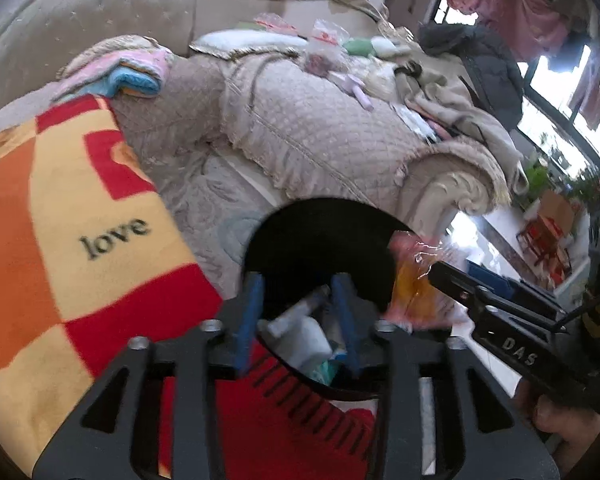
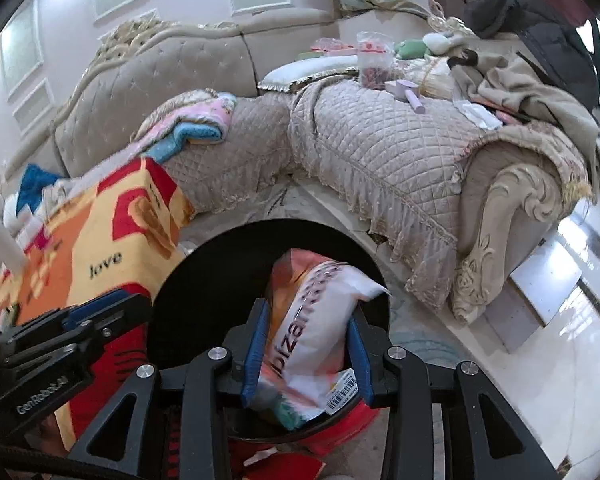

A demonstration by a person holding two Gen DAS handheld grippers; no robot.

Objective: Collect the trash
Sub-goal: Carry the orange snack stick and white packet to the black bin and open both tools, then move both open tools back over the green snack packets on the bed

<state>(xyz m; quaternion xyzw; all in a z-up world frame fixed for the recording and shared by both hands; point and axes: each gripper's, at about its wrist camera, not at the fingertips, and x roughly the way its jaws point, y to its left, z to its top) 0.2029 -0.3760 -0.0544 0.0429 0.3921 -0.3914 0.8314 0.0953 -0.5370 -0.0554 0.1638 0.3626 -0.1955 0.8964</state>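
A black bin [image 1: 320, 240] sat below both grippers, with white scraps of trash [image 1: 304, 336] already lying inside it. The right gripper [image 2: 306, 344] was clamped on a crinkled snack bag [image 2: 312, 320], held over the bin's mouth. The left gripper [image 1: 298, 320] hung over the bin with its fingers apart, gripping nothing.

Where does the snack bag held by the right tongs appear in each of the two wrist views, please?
Left wrist view: the snack bag is right of centre, at the bin's right rim, held at the tip of the right tongs.
Right wrist view: it sits bottom centre, clamped between the blue pads, over the bin.
Shared landmark: the black trash bin, beside the "love" blanket.
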